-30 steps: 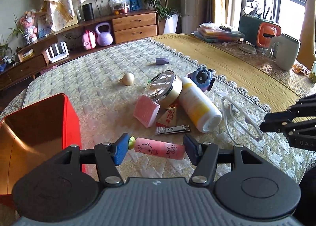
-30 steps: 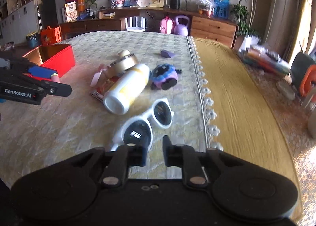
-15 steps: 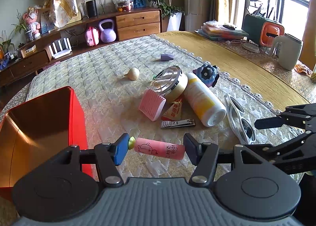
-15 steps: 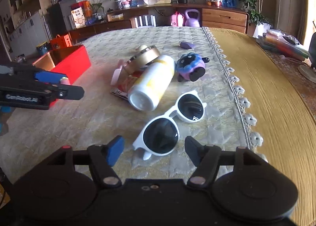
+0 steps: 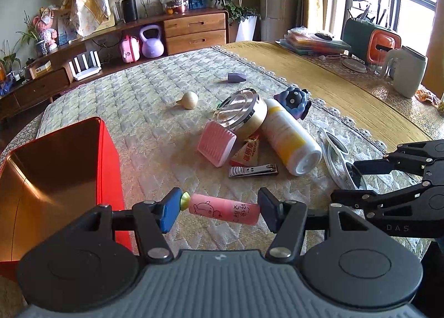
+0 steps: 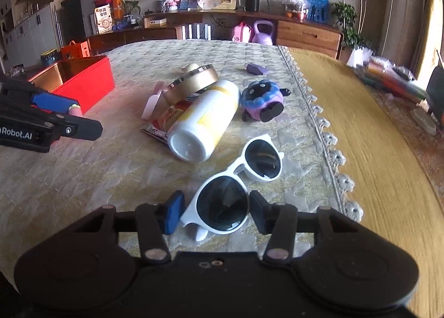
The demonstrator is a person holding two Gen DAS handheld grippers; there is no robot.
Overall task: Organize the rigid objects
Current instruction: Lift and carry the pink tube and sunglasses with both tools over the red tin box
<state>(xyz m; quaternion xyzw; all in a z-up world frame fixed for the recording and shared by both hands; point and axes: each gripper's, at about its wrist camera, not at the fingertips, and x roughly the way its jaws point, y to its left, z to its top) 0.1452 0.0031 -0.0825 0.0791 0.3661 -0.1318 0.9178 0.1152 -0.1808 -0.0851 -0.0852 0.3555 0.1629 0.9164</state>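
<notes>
My left gripper [image 5: 219, 211] is shut on a pink tube [image 5: 224, 209] with a yellow-green cap, gripped end to end just right of the open red tin box [image 5: 111, 157]. White sunglasses [image 6: 236, 187] lie on the quilted cloth. The jaws of my right gripper [image 6: 215, 211] are closing around the near lens, which sits between the pads; the right pad is at the rim and the left pad looks just off it. In the left wrist view the right gripper [image 5: 347, 180] reaches in from the right over the sunglasses [image 5: 333, 157].
A pile lies mid-table: white-yellow bottle [image 5: 288, 137], gold round tin [image 5: 244, 112], pink brush [image 5: 216, 146], red sachet [image 5: 247, 151], nail clipper [image 5: 252, 171], blue-purple toy [image 5: 294, 101]. Further off are a cream bulb [image 5: 190, 100] and a purple wedge [image 5: 236, 77]. A mug [image 5: 408, 71] stands far right.
My right gripper opened from shut, moved forward and down over the sunglasses, and its jaws now narrow around the near lens. The left gripper and pink tube stayed put.
</notes>
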